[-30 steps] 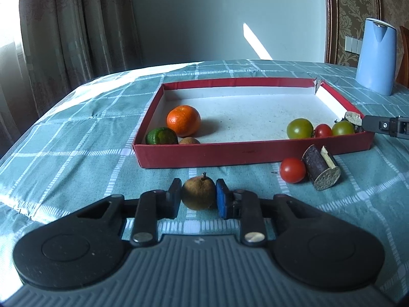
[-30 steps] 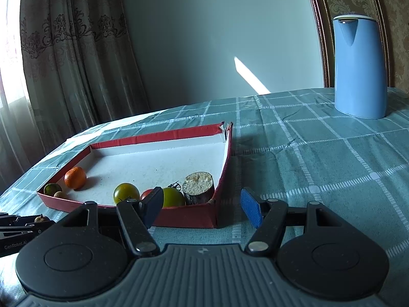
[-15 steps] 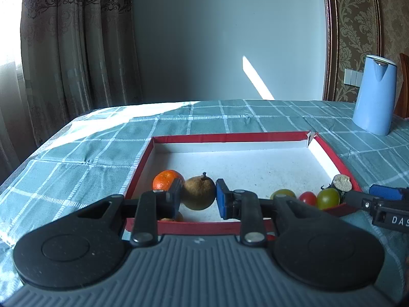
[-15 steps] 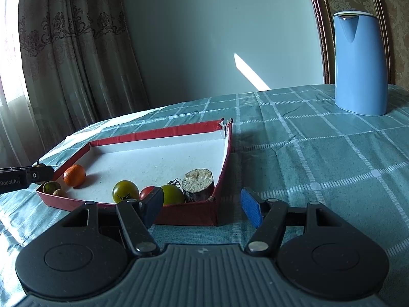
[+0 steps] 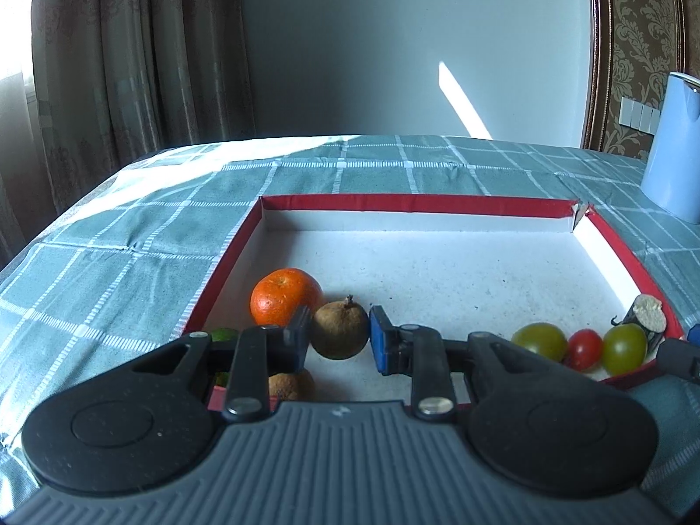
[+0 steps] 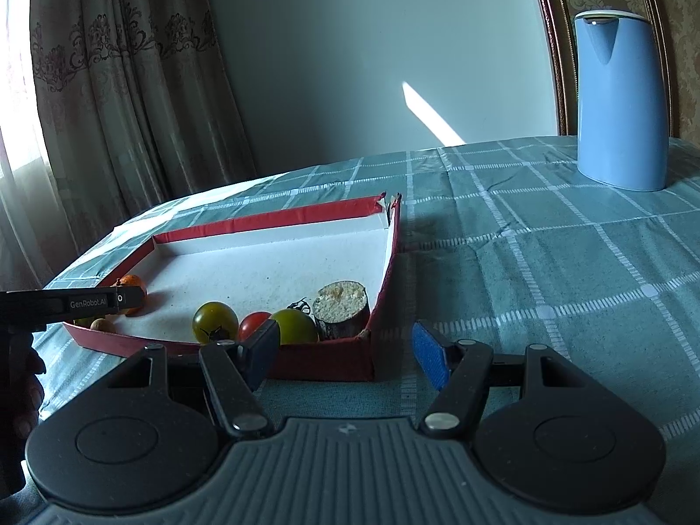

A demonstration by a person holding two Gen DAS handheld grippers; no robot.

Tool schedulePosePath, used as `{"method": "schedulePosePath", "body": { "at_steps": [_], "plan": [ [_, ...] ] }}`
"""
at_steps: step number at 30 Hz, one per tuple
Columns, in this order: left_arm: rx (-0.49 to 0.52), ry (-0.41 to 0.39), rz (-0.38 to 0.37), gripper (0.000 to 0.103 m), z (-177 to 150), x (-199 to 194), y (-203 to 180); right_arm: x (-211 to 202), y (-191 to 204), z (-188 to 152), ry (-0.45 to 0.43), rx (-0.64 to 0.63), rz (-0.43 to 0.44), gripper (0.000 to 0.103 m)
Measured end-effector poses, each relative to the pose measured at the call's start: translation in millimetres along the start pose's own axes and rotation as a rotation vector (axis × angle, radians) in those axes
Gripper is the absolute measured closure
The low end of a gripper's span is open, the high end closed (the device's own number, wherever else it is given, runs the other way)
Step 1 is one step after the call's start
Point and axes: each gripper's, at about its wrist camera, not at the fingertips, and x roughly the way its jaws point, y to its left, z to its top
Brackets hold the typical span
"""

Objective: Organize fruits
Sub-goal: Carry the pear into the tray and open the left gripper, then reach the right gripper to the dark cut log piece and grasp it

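My left gripper (image 5: 340, 336) is shut on a small brown fruit (image 5: 340, 330) and holds it above the front left part of the red tray (image 5: 420, 204). In the tray lie an orange (image 5: 285, 296), a green fruit (image 5: 224, 334) and another brown fruit (image 5: 292, 384) under the gripper. At the tray's right lie two green tomatoes (image 5: 540, 340), a red tomato (image 5: 584, 348) and a dark cut piece (image 5: 647, 315). My right gripper (image 6: 345, 352) is open and empty, low over the cloth at the tray's near right corner (image 6: 372, 350). The left gripper's side (image 6: 70, 304) shows in the right wrist view.
A blue kettle (image 6: 621, 105) stands on the checked tablecloth (image 6: 547, 271) to the right of the tray; it also shows in the left wrist view (image 5: 676, 148). Curtains (image 5: 131, 52) hang behind the table's far left edge.
My left gripper has lifted the brown fruit from the cloth in front of the tray and carried it forward over the tray's front wall. The right gripper has barely moved.
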Motion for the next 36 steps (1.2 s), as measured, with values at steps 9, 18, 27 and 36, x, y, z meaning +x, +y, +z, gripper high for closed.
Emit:
{"method": "schedulePosePath", "body": {
  "at_steps": [9,18,27,36],
  "plan": [
    [0.003,-0.028,0.006,0.057,-2.2,-5.1,0.6,0.0,0.0,0.1,0.0,0.001,0.0,0.036],
    [-0.039,-0.055,0.009,0.038,-7.8,-29.9,9.1,0.2,-1.5,0.3,0.003,0.011,0.005,0.035],
    [-0.031,-0.088,0.037,0.016,-27.3,-57.6,22.2,-0.2,-6.0,0.0,0.001,0.045,0.001,0.034],
    [-0.083,-0.09,0.09,0.0,-46.5,-66.2,55.2,-12.5,0.4,-1.9,-0.061,0.01,0.011,0.034]
  ]
}}
